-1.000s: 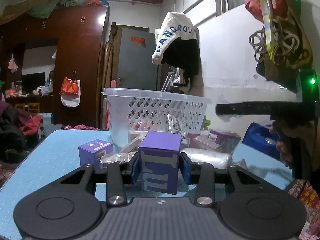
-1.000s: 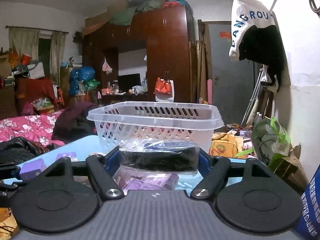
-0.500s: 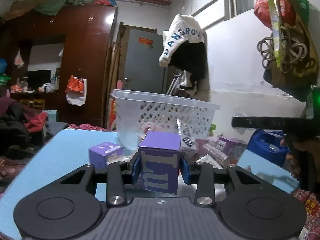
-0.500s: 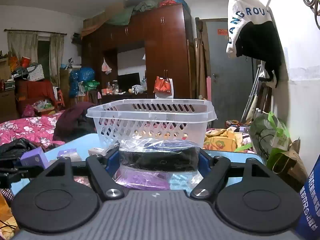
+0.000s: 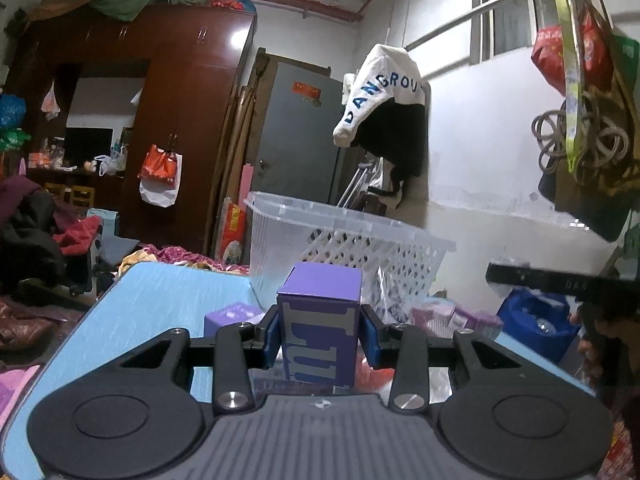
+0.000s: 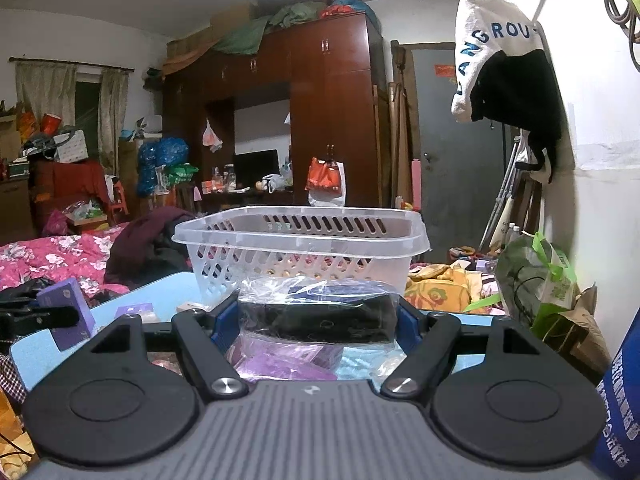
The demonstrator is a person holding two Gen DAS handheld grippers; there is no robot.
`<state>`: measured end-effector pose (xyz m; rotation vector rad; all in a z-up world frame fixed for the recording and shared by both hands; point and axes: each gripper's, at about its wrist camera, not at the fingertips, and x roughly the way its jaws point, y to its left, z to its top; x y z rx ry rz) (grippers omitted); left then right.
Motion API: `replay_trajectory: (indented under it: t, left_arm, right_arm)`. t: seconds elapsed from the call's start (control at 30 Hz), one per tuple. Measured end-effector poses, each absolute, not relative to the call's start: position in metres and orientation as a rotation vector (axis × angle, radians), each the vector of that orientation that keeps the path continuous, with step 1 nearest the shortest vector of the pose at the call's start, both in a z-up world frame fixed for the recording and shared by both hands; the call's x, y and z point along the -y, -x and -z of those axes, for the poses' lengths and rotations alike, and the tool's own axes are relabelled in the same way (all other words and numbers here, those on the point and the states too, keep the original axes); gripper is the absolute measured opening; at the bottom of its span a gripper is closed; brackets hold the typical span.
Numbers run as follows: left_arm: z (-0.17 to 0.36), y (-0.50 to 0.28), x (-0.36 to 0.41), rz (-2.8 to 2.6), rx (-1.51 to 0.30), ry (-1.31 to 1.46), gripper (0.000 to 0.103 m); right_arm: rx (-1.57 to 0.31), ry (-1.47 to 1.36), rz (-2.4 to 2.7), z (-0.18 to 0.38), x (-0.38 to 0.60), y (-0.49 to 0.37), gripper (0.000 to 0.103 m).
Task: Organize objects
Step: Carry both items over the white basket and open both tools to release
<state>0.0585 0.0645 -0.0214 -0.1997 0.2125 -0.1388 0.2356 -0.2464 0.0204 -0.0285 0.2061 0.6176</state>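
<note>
My left gripper (image 5: 320,334) is shut on a purple box (image 5: 320,320) with pale lettering and holds it above the blue table (image 5: 160,300), just short of the clear plastic basket (image 5: 360,248). My right gripper (image 6: 318,316) is shut on a clear plastic bag holding a dark item (image 6: 318,312), raised in front of the same basket (image 6: 300,240). The left gripper with its purple box also shows at the right wrist view's left edge (image 6: 64,316). The right gripper's black arm shows in the left wrist view (image 5: 560,284).
A second purple box (image 5: 232,316) lies on the table by the basket. Purple and pale blue packets (image 6: 288,360) lie under the right gripper. A white wall (image 5: 480,160), a blue bag (image 5: 536,320) and a green bag (image 6: 536,280) are to the right. A bed (image 6: 52,256) is at left.
Both grippers have risen and moved nearer the basket with their loads still held. The left view has swung left, so the basket sits more to the right.
</note>
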Motion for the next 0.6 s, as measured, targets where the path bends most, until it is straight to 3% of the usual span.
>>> replay_trajectory:
  t: [0.33, 0.6]
  left_arm:
    - [-0.012, -0.074, -0.072, 0.159, -0.178, 0.197, 0.044]
    - [-0.07, -0.153, -0.066, 0.247, -0.245, 0.203, 0.044]
  right_arm:
    - [-0.177, 0.054, -0.628, -0.044, 0.237, -0.249, 0.078]
    - [-0.113, 0.165, -0.648, -0.079, 0.203, -0.286, 0.078]
